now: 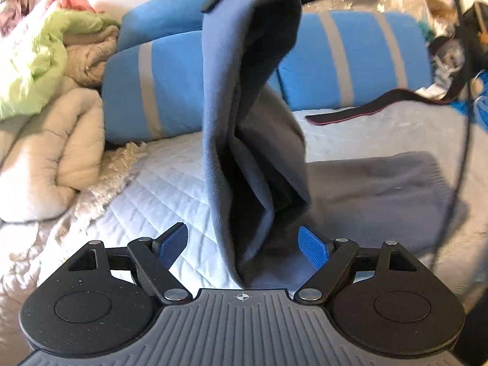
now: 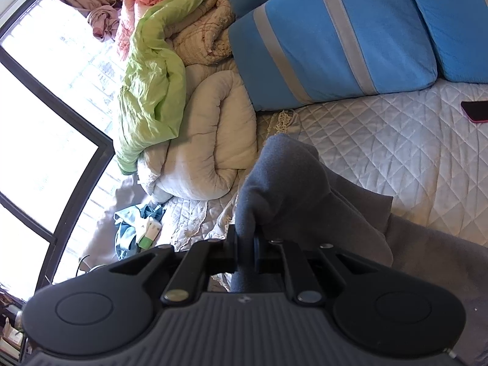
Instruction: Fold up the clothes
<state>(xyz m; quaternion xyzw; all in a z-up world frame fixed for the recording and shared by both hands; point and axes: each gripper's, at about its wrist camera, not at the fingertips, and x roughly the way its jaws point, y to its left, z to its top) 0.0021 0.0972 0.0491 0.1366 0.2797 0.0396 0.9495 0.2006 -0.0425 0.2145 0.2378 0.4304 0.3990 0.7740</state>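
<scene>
Pale quilted bedding (image 1: 170, 189) covers a bed, with blue pillows (image 1: 164, 91) banded in grey lined up along its far side and a heap of rolled beige, green and pink duvets (image 2: 195, 140) piled at the window end. A grey-blue fleece garment (image 1: 244, 140) is held up over the bed; in the left wrist view it is seen hanging in a long vertical fold, its lower part trailing onto the quilt, where more grey cloth is spread flat. The right gripper (image 2: 245, 253) is clamped tight on a bunched edge of the garment, the cloth being pinched between its 2 fingers. The left gripper (image 1: 244, 244) is spread wide, its blue pads (image 1: 314, 248) standing on either side of the hanging fold without pressing on it. A dark phone (image 2: 475, 110) with a pink rim is seen lying on the quilt near the pillows.
</scene>
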